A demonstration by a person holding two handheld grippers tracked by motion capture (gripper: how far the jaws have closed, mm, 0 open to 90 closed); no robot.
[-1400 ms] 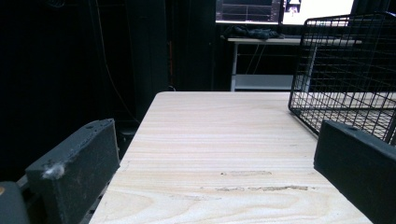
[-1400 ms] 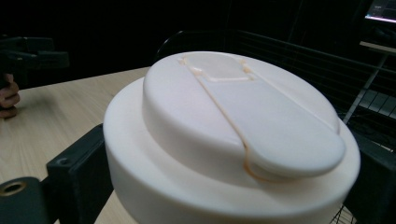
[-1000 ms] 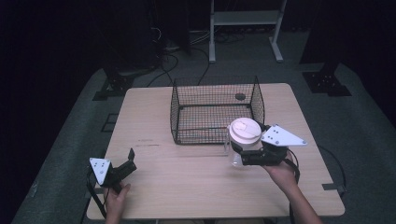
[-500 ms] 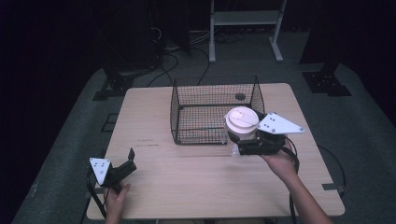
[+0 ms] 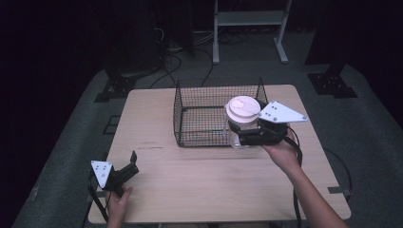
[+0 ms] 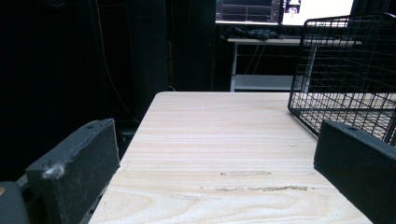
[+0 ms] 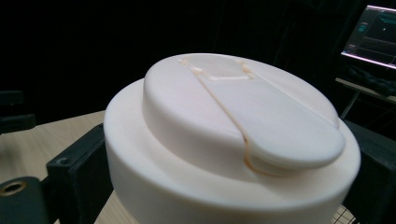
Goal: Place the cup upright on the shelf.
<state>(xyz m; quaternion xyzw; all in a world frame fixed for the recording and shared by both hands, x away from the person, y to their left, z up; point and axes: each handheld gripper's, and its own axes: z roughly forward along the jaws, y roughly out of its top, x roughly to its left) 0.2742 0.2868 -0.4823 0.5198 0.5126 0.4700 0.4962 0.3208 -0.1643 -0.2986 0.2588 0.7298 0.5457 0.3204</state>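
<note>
A clear jar with a wide cream lid (image 5: 242,110) hangs in the air at the front right corner of the black wire basket (image 5: 199,118). My right gripper (image 5: 243,137) is shut on the jar's body below the lid. Close up in the right gripper view, the cream lid (image 7: 233,135) sits between the two black jaws. My left gripper (image 5: 132,161) rests near the table's front left corner, open, with nothing between its jaws. Bare wood and the basket (image 6: 345,70) lie ahead of it in the left gripper view.
The wooden table (image 5: 190,185) holds the open-topped basket at its back middle. A white-framed stand (image 5: 247,23) and cables lie on the dark floor behind. A lit monitor (image 7: 373,35) is off to the right.
My right gripper has lifted the jar and carried it back toward the basket's front right corner. The left gripper has stayed where it was.
</note>
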